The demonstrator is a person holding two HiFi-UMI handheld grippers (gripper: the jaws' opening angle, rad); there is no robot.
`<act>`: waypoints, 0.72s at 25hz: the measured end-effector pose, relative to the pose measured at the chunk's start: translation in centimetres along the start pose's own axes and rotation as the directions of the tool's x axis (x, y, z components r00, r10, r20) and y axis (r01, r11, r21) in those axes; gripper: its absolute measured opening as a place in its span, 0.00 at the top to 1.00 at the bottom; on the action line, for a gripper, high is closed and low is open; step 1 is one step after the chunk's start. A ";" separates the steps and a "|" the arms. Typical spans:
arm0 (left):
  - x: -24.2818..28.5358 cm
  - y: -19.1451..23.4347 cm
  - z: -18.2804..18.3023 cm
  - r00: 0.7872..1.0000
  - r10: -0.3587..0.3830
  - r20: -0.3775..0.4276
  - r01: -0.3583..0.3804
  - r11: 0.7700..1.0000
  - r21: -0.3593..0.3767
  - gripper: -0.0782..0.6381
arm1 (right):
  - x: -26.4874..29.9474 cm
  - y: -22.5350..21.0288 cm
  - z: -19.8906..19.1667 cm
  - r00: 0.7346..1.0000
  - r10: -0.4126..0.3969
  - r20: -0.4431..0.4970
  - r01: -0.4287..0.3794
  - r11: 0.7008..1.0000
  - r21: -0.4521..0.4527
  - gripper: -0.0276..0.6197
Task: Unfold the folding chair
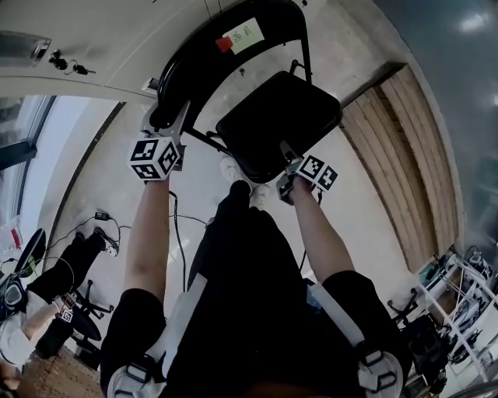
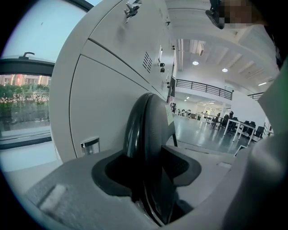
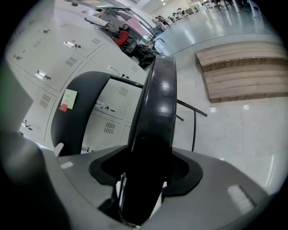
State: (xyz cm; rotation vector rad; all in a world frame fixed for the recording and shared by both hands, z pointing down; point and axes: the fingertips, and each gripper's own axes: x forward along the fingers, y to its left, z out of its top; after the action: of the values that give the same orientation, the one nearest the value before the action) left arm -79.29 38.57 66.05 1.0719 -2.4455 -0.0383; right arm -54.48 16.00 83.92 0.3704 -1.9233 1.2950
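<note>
A black folding chair stands on the floor in front of me. Its curved backrest (image 1: 233, 23) carries a white label with a red sticker, and its seat (image 1: 280, 116) is tilted out from the frame. My left gripper (image 1: 173, 124) is shut on the backrest's left end; the left gripper view shows the backrest edge (image 2: 148, 130) clamped between the jaws (image 2: 148, 188). My right gripper (image 1: 288, 159) holds the seat's near edge. The seat (image 3: 157, 103) fills the right gripper (image 3: 144, 188), and the backrest (image 3: 76, 108) shows behind at left.
Grey lockers (image 1: 78, 47) stand just behind the chair. A low wooden platform (image 1: 420, 140) lies to the right. Cables (image 1: 101, 218) trail on the floor at left, near an office chair base (image 1: 85, 311). My own legs (image 1: 241, 256) are directly below the seat.
</note>
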 end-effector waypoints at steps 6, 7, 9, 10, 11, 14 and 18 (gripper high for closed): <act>-0.7 -1.9 -1.1 1.000 0.011 0.014 -0.011 1.000 0.006 0.59 | -1.5 -4.2 -1.0 1.000 -0.021 -0.005 0.021 0.999 0.042 0.58; -0.9 -2.1 -1.2 1.000 0.012 0.017 -0.012 1.000 0.008 0.59 | -1.7 -4.6 -1.1 1.000 -0.020 -0.004 0.021 0.999 0.045 0.58; -1.2 -2.6 -1.5 1.000 0.013 0.017 -0.013 1.000 0.011 0.59 | -1.9 -5.5 -1.4 1.000 -0.019 -0.006 0.019 0.998 0.053 0.57; -1.3 -2.8 -1.6 1.000 0.012 0.015 -0.012 1.000 0.010 0.59 | -2.1 -6.1 -1.6 1.000 -0.018 -0.008 0.018 0.998 0.059 0.57; -1.3 -3.2 -1.8 1.000 0.011 0.013 -0.011 1.000 0.009 0.59 | -2.3 -6.7 -1.7 1.000 -0.016 -0.009 0.017 0.998 0.065 0.57; -1.6 -4.2 -2.3 1.000 0.000 0.015 0.000 1.000 0.012 0.60 | -3.1 -8.7 -2.3 1.000 -0.015 -0.007 0.016 0.996 0.088 0.57; -2.1 -5.4 -3.4 1.000 -0.012 0.018 0.012 1.000 0.008 0.60 | -4.0 -12.0 -3.5 0.999 -0.034 0.003 0.033 0.992 0.121 0.55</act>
State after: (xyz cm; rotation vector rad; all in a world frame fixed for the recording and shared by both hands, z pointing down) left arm -72.89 36.85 67.15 1.0943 -2.4575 -0.0419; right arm -42.91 13.13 89.54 0.4659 -1.8403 1.3929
